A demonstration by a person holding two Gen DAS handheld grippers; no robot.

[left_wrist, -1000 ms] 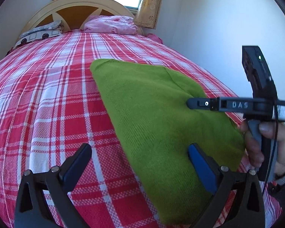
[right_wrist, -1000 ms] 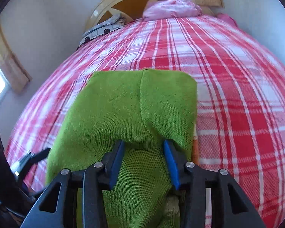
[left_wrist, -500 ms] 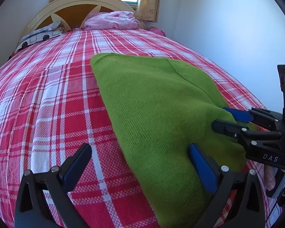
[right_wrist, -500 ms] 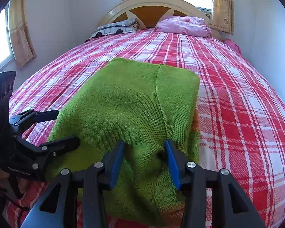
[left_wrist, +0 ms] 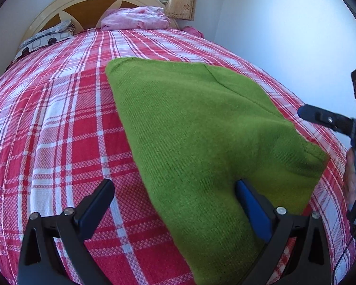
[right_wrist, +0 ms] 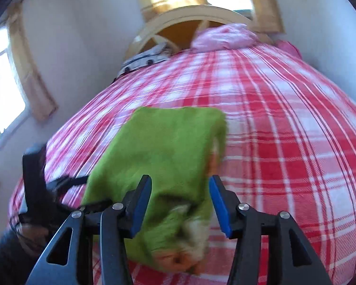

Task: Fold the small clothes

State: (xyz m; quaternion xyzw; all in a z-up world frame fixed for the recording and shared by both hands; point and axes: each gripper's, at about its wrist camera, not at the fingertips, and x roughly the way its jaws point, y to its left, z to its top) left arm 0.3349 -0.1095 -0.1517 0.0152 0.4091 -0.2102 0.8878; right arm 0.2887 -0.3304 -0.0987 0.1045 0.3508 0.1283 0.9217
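Observation:
A green knit garment (left_wrist: 197, 128) lies folded lengthwise on the red and white plaid bed. In the right wrist view the garment (right_wrist: 163, 152) is blurred, with a pale and orange end at its near edge. My left gripper (left_wrist: 173, 199) is open wide over the garment's near left edge; its right finger rests on the cloth. My right gripper (right_wrist: 180, 201) is open and empty above the garment's near end. It also shows at the right edge of the left wrist view (left_wrist: 332, 121).
The plaid bedspread (left_wrist: 59, 128) covers the whole bed. A pink pillow (left_wrist: 135, 20) and a grey patterned pillow (left_wrist: 45, 39) lie by the cream headboard (left_wrist: 66, 7). A white wall (left_wrist: 284, 28) runs along the bed's right side.
My right gripper has opened wider, let the garment go and pulled up and back from it. The left gripper stays open in nearly the same place.

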